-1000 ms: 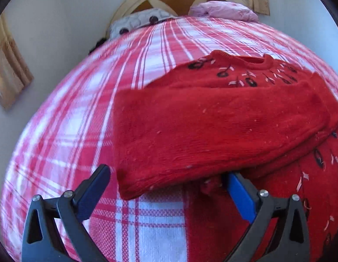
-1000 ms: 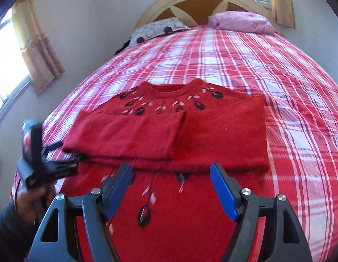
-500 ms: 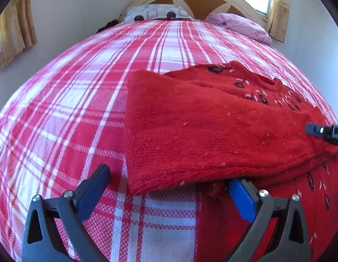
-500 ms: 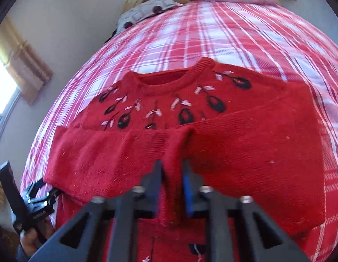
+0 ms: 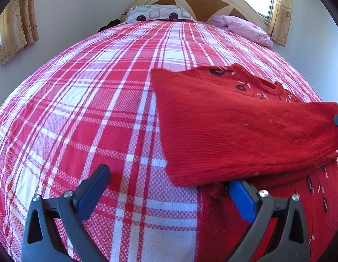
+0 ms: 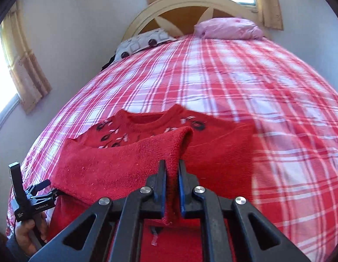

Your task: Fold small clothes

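The red sweater (image 6: 212,159) lies on the plaid bed (image 6: 245,83), neck toward the headboard, both sleeves folded across the chest. The right gripper (image 6: 171,185) has just closed and now pinches the cuff of the left sleeve (image 6: 125,166), raising it off the body, probably to re-lay it or straighten the fold. The left gripper (image 5: 169,187) waits wide open at the sweater's left edge, one finger on the bed, the other tucked under the sleeve's fold, holding nothing, likely placed to pin or take that edge.
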A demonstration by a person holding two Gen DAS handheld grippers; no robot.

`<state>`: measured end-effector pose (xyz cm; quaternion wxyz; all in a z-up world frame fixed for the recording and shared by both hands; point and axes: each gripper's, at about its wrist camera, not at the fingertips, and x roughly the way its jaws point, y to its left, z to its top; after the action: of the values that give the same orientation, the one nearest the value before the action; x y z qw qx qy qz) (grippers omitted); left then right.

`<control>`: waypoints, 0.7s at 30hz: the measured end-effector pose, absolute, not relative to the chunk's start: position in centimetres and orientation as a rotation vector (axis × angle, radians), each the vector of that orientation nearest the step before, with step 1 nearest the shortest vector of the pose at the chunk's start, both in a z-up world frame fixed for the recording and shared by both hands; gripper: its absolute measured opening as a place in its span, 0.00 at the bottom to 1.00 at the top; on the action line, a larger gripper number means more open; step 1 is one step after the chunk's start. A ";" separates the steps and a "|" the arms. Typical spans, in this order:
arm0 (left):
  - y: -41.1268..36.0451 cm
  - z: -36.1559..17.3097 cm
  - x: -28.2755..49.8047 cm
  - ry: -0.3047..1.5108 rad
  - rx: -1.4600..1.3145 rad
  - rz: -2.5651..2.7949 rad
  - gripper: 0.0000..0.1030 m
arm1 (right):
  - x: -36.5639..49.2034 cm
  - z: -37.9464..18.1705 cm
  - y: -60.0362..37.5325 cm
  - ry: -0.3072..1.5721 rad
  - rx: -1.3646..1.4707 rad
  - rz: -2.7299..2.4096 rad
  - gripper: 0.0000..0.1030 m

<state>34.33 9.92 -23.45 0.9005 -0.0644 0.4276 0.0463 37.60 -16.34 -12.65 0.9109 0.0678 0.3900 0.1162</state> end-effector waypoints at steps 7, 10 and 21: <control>10.0 -23.5 34.4 0.886 -0.129 0.097 1.00 | 36.5 -13.4 -19.6 0.805 0.170 0.186 0.08; 9.9 -23.5 34.4 0.888 -0.127 0.098 1.00 | 36.4 -14.4 -20.7 0.828 0.178 0.162 0.08; 11.1 -23.4 33.7 0.853 -0.181 0.136 1.00 | 36.8 -18.0 -22.1 0.923 0.208 0.124 0.12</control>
<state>33.65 11.07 -23.36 0.9042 -0.0877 0.4129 0.0657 36.84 -22.07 -17.99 0.8883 0.1003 0.4442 0.0596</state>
